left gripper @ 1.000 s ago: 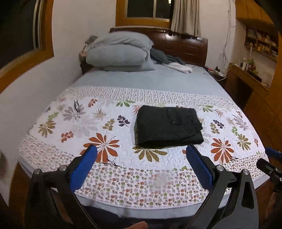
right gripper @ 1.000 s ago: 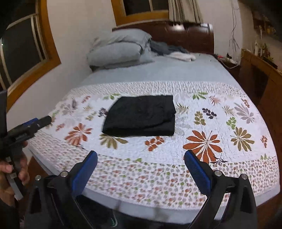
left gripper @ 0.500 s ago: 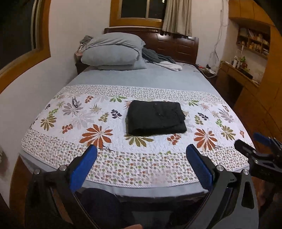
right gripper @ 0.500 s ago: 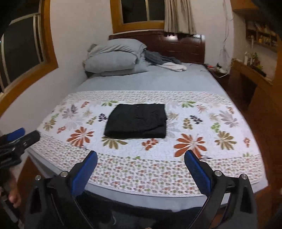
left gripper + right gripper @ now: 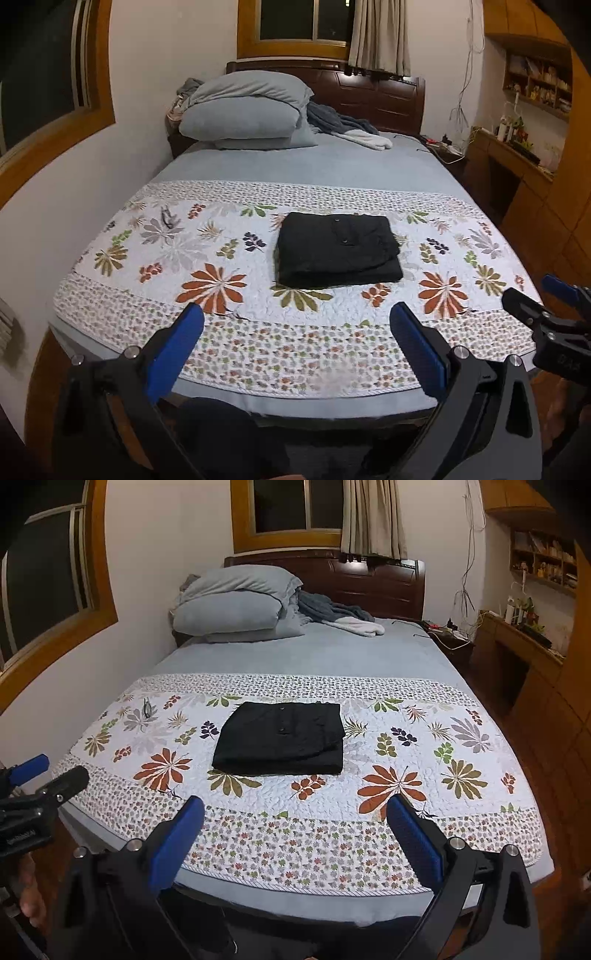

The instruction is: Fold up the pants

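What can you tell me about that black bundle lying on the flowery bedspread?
They are black pants, folded into a neat, roughly rectangular stack of several layers, in what looks like matte woven cloth. Small dark buttons show on the top layer. The stack lies flat near the middle of the floral quilt, touching nothing else. Both grippers are open and well clear of it.

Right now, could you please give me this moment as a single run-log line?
pants: folded, flat on quilt | left gripper: open, empty, short of bed | right gripper: open, empty | contact: none
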`<action>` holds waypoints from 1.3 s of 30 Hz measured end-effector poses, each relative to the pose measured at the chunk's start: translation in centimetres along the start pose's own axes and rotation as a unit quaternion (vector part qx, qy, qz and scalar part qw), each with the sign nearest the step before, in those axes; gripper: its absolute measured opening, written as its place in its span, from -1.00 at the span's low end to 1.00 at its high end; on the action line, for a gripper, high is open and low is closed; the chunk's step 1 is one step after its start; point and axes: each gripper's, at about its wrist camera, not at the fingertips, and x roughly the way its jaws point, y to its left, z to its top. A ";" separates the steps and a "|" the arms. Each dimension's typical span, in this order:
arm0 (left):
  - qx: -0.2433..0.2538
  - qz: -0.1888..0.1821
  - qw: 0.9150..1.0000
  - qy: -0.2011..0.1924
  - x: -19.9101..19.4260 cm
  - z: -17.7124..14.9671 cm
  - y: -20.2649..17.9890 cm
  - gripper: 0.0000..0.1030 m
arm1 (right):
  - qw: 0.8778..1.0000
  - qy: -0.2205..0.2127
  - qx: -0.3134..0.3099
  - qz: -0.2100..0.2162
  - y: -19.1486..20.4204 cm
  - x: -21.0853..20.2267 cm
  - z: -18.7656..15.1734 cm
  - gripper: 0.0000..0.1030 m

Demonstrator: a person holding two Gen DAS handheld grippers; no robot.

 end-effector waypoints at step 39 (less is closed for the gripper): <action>-0.003 -0.009 1.000 -0.005 1.4 0.6 -0.3 0.95 | 1.000 0.009 -0.003 -0.003 0.1 2.5 0.8 0.93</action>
